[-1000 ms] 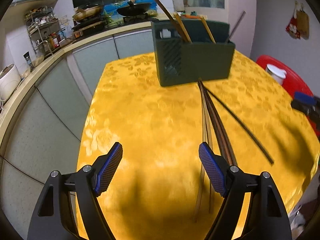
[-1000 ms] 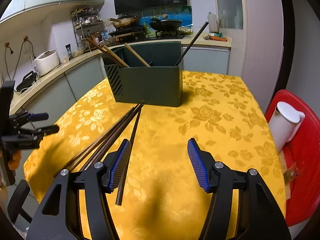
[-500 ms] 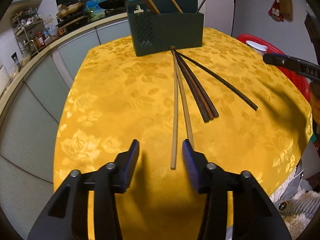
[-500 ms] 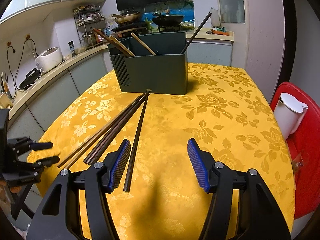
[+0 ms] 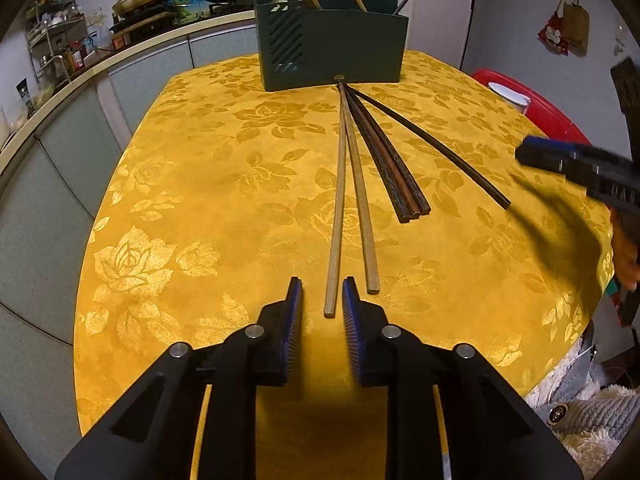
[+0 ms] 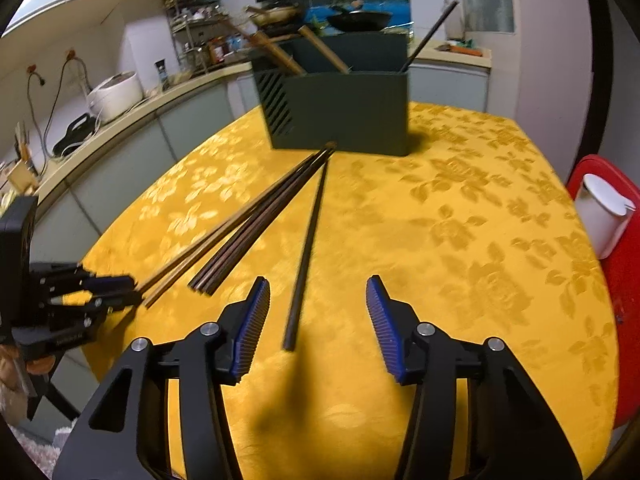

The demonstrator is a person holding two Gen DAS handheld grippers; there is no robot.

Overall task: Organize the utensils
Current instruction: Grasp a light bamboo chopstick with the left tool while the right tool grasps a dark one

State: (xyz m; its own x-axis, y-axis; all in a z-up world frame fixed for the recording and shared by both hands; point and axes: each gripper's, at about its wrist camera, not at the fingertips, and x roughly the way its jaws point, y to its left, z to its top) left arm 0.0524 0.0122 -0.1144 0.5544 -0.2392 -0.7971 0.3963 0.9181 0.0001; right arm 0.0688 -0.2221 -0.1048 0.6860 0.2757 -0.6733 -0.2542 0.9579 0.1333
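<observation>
Right now each gripper is lined up on its own chopstick. The chopsticks lie fanned on the yellow tabletop point(image 5: 192, 184), far tips gathered against the foot of the green holder point(image 5: 332, 56), which stands toward the far edge; their long axes run from the holder back toward the near edge, nearly in line with the grippers' pointing.

The left gripper point(image 5: 322, 300) has the near end of the leftmost pale chopstick point(image 5: 338, 208) between its fingertips. Its jaws are closing, but a sliver of cloth shows on either side of the stick, so it grasps nothing yet. The second pale chopstick point(image 5: 362, 208) lies just outside its right finger. The bundle of dark brown chopsticks point(image 5: 388, 160) lies between the two grippers.

The right gripper point(image 6: 316, 312) is nearer the lone black chopstick point(image 6: 306, 248), whose near end lies between its jaws, closer to the left finger; these jaws are closing too, with wide gaps and nothing held.

Compared with a second ago, the left jaws have narrowed greatly and both grippers have come lower and closer over the near ends.
</observation>
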